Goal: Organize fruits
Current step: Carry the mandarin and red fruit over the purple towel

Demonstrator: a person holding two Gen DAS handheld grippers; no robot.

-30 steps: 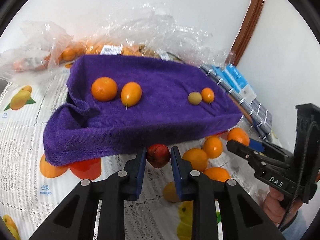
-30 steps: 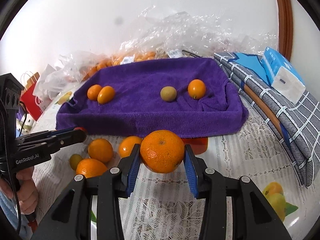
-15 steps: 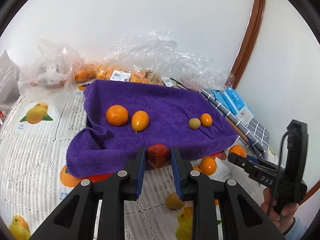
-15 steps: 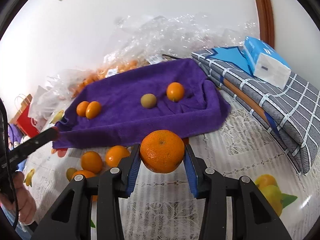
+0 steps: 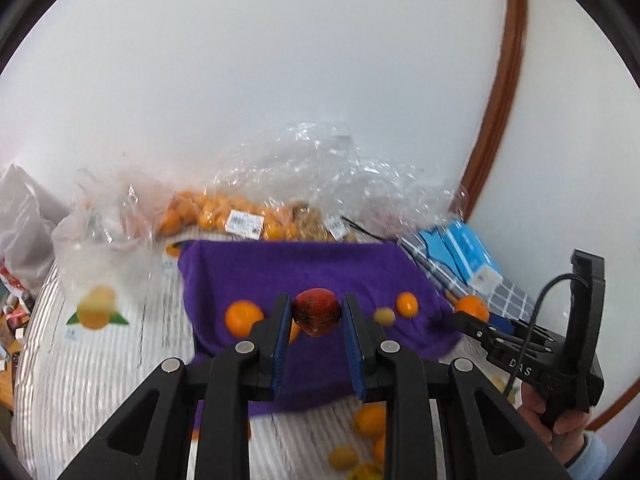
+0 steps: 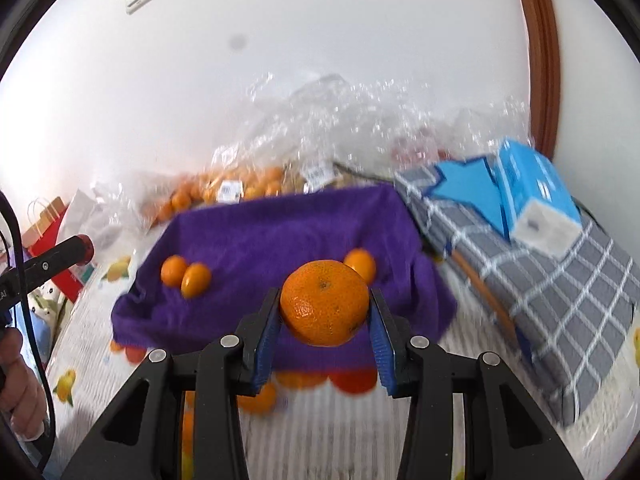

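Note:
My left gripper [image 5: 316,314] is shut on a small red fruit [image 5: 317,311] and holds it in the air in front of the purple towel-lined tray [image 5: 296,268]. My right gripper [image 6: 324,306] is shut on a large orange [image 6: 324,302], also raised before the tray [image 6: 280,236]. On the towel lie an orange [image 5: 244,317], a small orange fruit [image 5: 407,304] and a yellowish one [image 5: 385,316]. In the right wrist view two orange fruits [image 6: 186,275] lie at the towel's left and one [image 6: 360,264] shows behind the held orange.
Loose oranges [image 5: 370,420] lie on the fruit-print tablecloth [image 5: 100,360] before the tray. Plastic bags of oranges [image 5: 224,216] stand behind it. A folded checked cloth [image 6: 560,300] with a blue tissue pack [image 6: 536,196] lies to the right. A wall rises behind.
Both grippers have risen from the table with their fruits and tilted up; the tray now sits lower and farther in both views. The views are blurred by motion.

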